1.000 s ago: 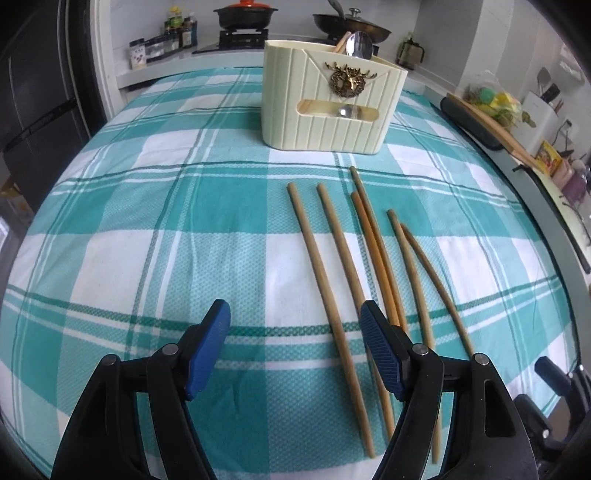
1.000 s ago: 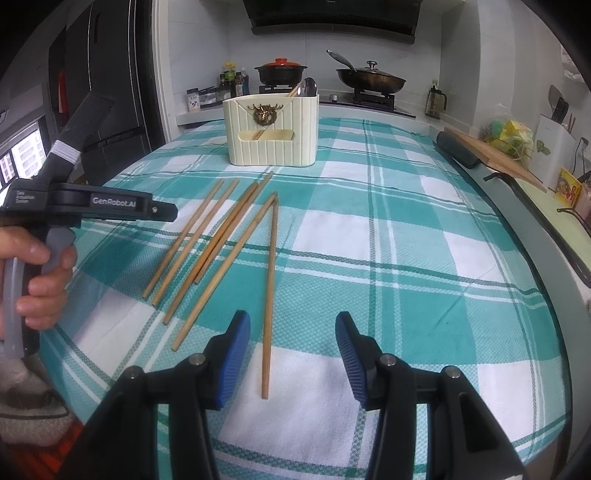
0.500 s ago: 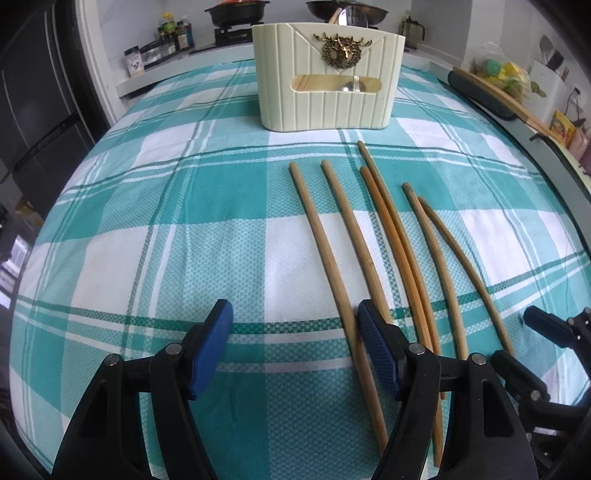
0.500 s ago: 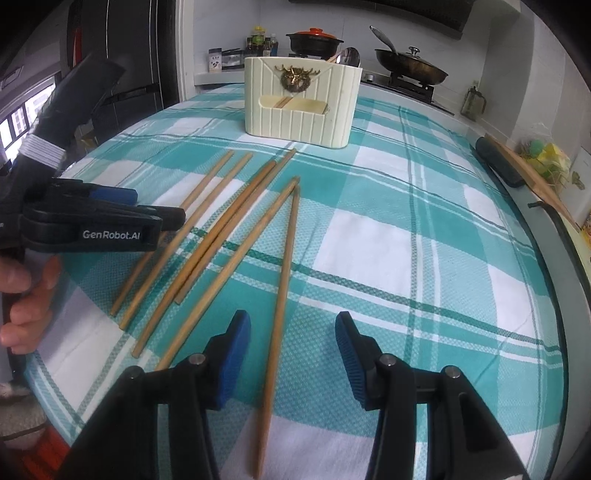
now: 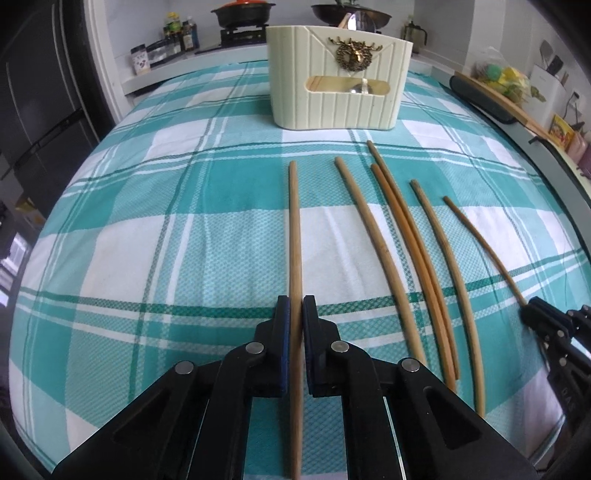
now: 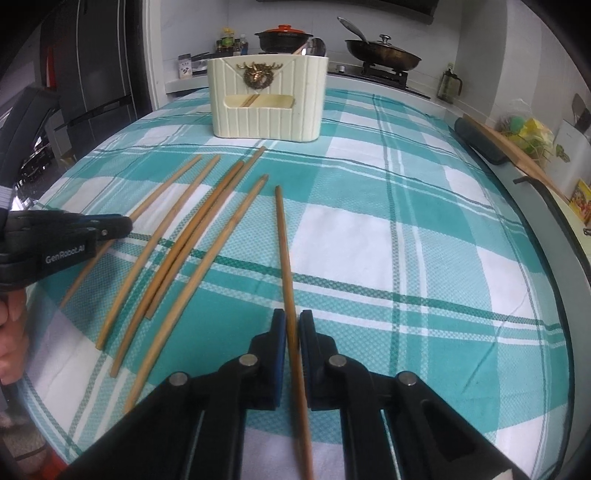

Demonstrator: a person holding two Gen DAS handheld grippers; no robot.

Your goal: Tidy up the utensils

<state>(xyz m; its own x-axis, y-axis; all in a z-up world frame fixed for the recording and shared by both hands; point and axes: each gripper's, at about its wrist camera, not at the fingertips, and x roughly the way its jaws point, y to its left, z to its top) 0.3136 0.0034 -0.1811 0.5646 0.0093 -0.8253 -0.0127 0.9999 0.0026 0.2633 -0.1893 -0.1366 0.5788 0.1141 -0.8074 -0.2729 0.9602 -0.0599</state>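
Observation:
Several wooden chopsticks lie side by side on a teal checked tablecloth (image 5: pixel 147 229). My left gripper (image 5: pixel 296 314) is shut on the leftmost chopstick (image 5: pixel 294 229), which runs between its blue pads. My right gripper (image 6: pixel 291 328) is shut on the rightmost chopstick (image 6: pixel 282 236). The other chopsticks (image 5: pixel 380 251) lie between the two; they also show in the right wrist view (image 6: pixel 192 236). A cream utensil holder (image 5: pixel 338 77) with a brass deer emblem stands at the far side, holding a spoon and a chopstick. The left gripper (image 6: pixel 110 227) shows at the left of the right wrist view.
A stove with a red-lidded pot (image 6: pixel 282 35) and a wok (image 6: pixel 384 55) is behind the table. Spice jars (image 5: pixel 177 33) stand at the back left. A cutting board and a bag (image 5: pixel 506 79) are on the right counter. A dark fridge (image 6: pixel 96 74) is on the left.
Both grippers have moved down and forward and closed, each onto a chopstick: the left on the leftmost, the right on the rightmost. They were open before.

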